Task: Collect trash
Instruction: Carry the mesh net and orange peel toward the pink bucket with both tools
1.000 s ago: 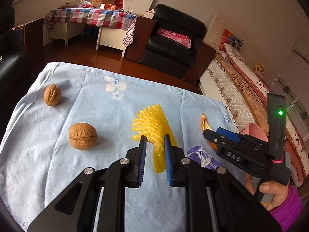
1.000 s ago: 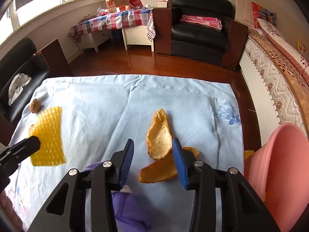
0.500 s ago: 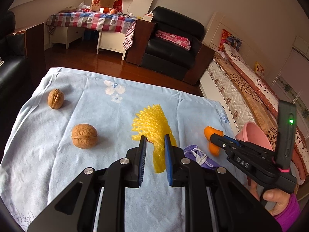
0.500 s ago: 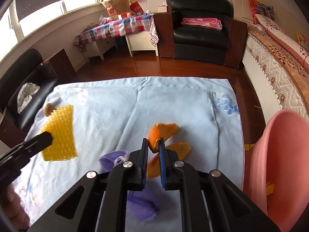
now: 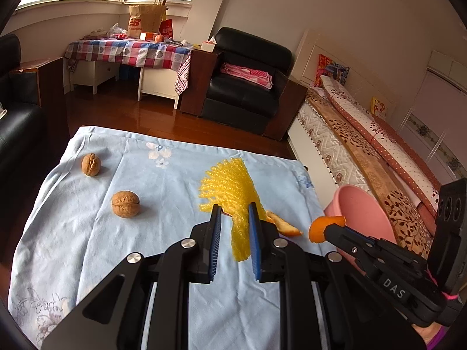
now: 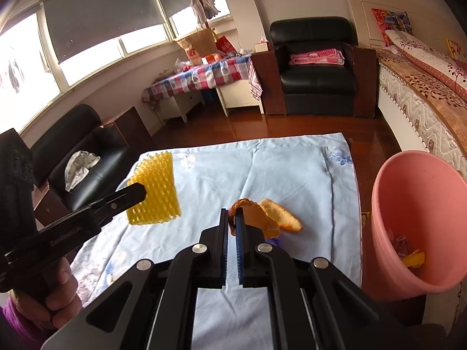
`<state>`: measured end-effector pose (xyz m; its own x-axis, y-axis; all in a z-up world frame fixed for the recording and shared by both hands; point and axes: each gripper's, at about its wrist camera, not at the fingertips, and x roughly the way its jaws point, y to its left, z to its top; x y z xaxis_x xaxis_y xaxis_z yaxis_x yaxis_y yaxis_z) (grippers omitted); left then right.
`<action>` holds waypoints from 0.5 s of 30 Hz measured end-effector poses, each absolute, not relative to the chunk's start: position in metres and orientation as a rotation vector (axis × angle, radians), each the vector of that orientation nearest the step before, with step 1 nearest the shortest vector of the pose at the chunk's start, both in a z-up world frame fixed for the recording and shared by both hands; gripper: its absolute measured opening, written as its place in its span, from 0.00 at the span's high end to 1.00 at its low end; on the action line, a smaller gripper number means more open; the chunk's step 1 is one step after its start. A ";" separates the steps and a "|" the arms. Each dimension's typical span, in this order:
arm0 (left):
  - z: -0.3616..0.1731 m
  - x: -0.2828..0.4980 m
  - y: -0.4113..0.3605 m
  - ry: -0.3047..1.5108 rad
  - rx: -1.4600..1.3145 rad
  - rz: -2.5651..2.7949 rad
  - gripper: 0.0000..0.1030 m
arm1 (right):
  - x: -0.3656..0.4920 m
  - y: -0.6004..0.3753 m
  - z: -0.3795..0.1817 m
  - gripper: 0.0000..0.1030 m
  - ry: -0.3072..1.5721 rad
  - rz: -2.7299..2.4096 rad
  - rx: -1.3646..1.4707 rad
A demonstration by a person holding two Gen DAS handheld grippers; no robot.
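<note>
My left gripper (image 5: pixel 234 210) is shut on a yellow foam fruit net (image 5: pixel 230 186), held up above the light blue cloth (image 5: pixel 163 180). In the right wrist view the net (image 6: pixel 154 189) hangs from the left gripper (image 6: pixel 137 191) at the left. My right gripper (image 6: pixel 231 217) is shut on a curled orange peel (image 6: pixel 254 214), lifted off the cloth; the left wrist view shows that peel (image 5: pixel 325 226) at the right gripper's tip (image 5: pixel 331 230). A second peel (image 6: pixel 281 214) lies on the cloth just beyond. The pink bin (image 6: pixel 417 204) stands to the right of the table.
Two walnuts (image 5: pixel 126 204) (image 5: pixel 91 164) lie on the cloth's left side. A bit of purple wrapper (image 6: pixel 275 240) shows beside my right fingers. The bin holds some scraps (image 6: pixel 414 259). A bed (image 5: pixel 364 151) runs behind the bin, and a black armchair (image 5: pixel 248 87) stands beyond the table.
The right gripper closed on one orange peel and lifted it up and rightward, toward the bin. The left gripper rose with the foam net still in its grip.
</note>
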<state>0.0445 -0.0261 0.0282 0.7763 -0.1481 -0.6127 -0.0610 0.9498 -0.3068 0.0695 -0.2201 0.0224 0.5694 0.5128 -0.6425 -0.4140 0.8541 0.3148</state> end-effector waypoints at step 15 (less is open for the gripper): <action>0.071 0.008 -0.039 0.631 -0.297 -0.070 0.83 | 0.014 -0.265 0.066 0.96 0.692 0.540 0.245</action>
